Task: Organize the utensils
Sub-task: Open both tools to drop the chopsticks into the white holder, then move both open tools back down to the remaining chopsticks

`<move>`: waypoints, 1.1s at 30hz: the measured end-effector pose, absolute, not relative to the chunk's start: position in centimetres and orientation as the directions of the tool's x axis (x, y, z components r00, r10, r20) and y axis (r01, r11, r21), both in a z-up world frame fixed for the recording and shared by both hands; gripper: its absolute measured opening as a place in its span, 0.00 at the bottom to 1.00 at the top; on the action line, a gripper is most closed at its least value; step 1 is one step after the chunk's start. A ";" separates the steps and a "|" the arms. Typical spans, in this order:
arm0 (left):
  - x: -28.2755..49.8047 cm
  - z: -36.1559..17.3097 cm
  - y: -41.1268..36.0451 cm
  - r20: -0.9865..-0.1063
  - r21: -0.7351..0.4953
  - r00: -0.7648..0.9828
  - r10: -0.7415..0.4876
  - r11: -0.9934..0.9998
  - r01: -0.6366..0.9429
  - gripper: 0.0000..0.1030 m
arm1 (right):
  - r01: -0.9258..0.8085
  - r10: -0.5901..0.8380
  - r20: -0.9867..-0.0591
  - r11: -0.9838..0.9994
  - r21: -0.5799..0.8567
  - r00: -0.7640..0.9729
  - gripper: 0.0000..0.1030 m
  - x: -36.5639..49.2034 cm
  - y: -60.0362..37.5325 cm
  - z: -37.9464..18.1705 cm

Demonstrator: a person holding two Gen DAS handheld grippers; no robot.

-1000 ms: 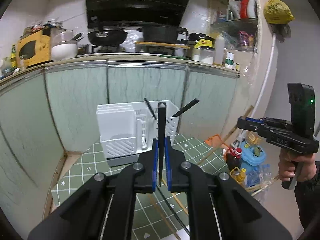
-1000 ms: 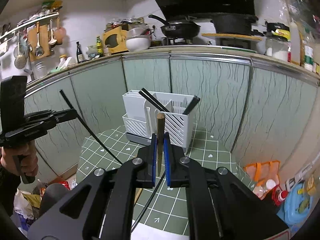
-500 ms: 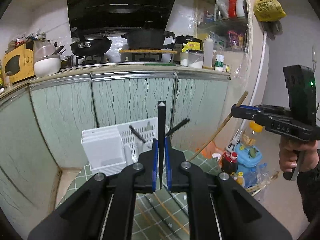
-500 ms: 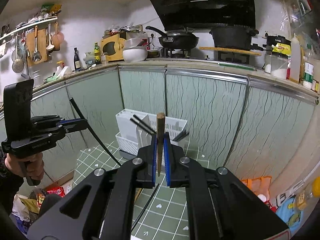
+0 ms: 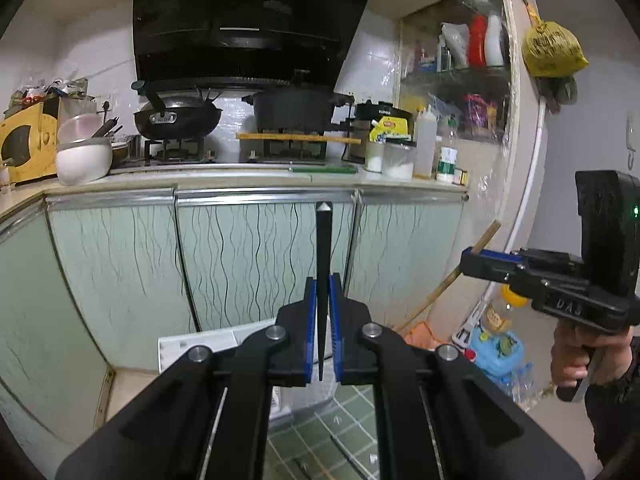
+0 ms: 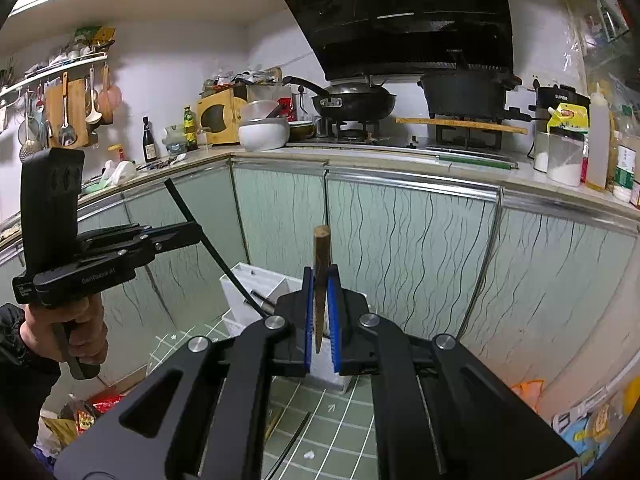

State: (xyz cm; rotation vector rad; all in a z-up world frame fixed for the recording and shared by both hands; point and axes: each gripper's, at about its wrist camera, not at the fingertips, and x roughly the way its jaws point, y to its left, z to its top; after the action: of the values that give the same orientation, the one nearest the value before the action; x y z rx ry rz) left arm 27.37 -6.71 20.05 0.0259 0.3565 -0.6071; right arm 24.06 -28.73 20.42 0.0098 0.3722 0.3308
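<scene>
Chopsticks in both grippers: left gripper [image 5: 322, 334] pinches a black chopstick [image 5: 323, 264], right gripper [image 6: 320, 320] pinches a brown chopstick [image 6: 320, 272], each stick near upright between the blue pads. White holder [image 6: 256, 292] sits on the green table below and ahead, nearer the right gripper's tip, so sticks likely go in lower ends first.

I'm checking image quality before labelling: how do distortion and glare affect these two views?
Left wrist view: fisheye bends the counter edge; black chopstick stays sharp; dark vignette in the corners. Right wrist view: cabinet doors bow outward; range hood carries streaky glare; wooden chopstick crisp.
</scene>
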 end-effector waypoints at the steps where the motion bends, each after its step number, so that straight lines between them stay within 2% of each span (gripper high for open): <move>1: 27.8 20.3 -6.8 -0.333 -0.077 0.765 -0.552 0.824 0.561 0.08 | -0.315 0.319 -0.352 0.947 0.071 0.880 0.06 24.5 -28.8 20.6; 8: 31.0 20.4 -7.9 -0.335 -0.062 0.766 -0.549 0.824 0.564 0.08 | -0.308 0.320 -0.357 0.947 0.092 0.878 0.06 28.2 -29.4 20.3; 23: 35.4 14.3 -8.5 -0.402 -0.122 0.733 -0.550 0.825 0.552 0.08 | -0.296 0.342 -0.430 0.940 0.172 0.836 0.08 33.7 -29.9 14.1; 24: 35.5 14.0 -8.5 -0.407 -0.122 0.732 -0.547 0.826 0.550 0.12 | -0.286 0.338 -0.441 0.941 0.182 0.832 0.10 34.0 -30.2 13.7; 25: 35.5 13.7 -8.3 -0.412 -0.118 0.732 -0.542 0.829 0.547 0.38 | -0.279 0.340 -0.455 0.940 0.197 0.823 0.27 34.2 -30.6 13.2; 26: 35.5 13.5 -8.3 -0.413 -0.111 0.739 -0.532 0.835 0.540 0.73 | -0.266 0.330 -0.459 0.943 0.200 0.824 0.50 34.2 -30.9 13.0; 27: 35.2 13.4 -8.0 -0.404 -0.095 0.755 -0.517 0.844 0.528 0.84 | -0.248 0.310 -0.459 0.950 0.192 0.833 0.61 34.0 -31.1 12.8; 28: 34.9 13.4 -7.8 -0.395 -0.086 0.762 -0.513 0.846 0.526 0.88 | -0.244 0.300 -0.456 0.953 0.179 0.838 0.69 33.7 -31.3 12.6; 30: 34.4 13.2 -7.4 -0.394 -0.065 0.774 -0.497 0.854 0.516 0.90 | -0.235 0.283 -0.472 0.959 0.159 0.835 0.73 33.2 -31.4 12.2; 31: 34.2 13.1 -7.1 -0.402 -0.053 0.780 -0.479 0.863 0.502 0.93 | -0.227 0.273 -0.473 0.962 0.152 0.838 0.81 32.9 -31.4 12.1; 33: 33.7 12.9 -6.6 -0.409 -0.047 0.785 -0.465 0.870 0.490 0.93 | -0.238 0.277 -0.473 0.961 0.144 0.836 0.82 32.1 -31.4 11.9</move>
State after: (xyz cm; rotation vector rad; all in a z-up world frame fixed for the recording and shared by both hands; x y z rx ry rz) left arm 33.71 -6.62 12.86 0.0632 0.4245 -0.5152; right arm 32.11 -31.43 11.90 0.0804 0.5119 0.2728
